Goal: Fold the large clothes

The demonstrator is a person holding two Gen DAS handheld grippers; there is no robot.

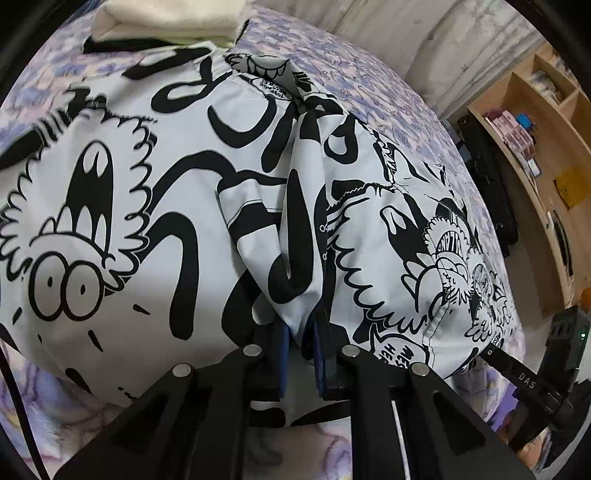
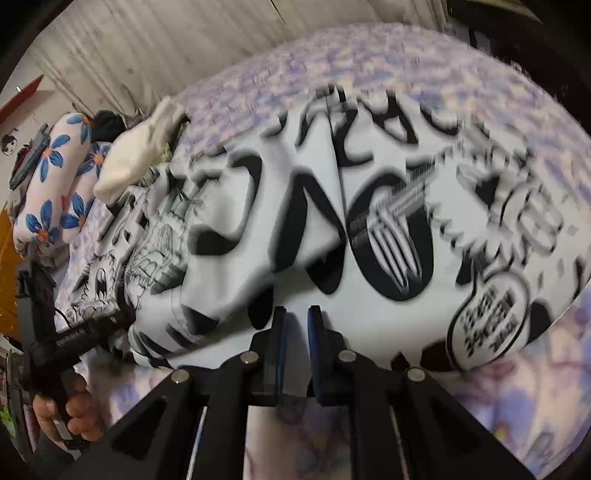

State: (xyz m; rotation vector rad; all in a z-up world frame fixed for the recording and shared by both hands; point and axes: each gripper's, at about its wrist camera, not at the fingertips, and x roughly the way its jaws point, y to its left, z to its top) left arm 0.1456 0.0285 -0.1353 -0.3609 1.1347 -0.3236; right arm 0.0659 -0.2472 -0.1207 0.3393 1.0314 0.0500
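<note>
Left gripper (image 1: 300, 343) clenched on the printed shirt (image 1: 155, 206)'s bunched fold, right gripper (image 2: 295, 332) probably pinching hem though blurred; uneven pull could skew the fold.

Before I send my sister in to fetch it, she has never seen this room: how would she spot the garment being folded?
Find the bed with the lilac floral bedspread. Spread across it lies a large white garment, with the fingers of the left gripper at its near edge. Unlike the plain cream folded cloth behind it, it is covered in bold black cartoon graffiti.

White garment (image 1: 155, 229) with black cartoon print, partly folded, lying flat on bed, bunched ridge near middle.
</note>
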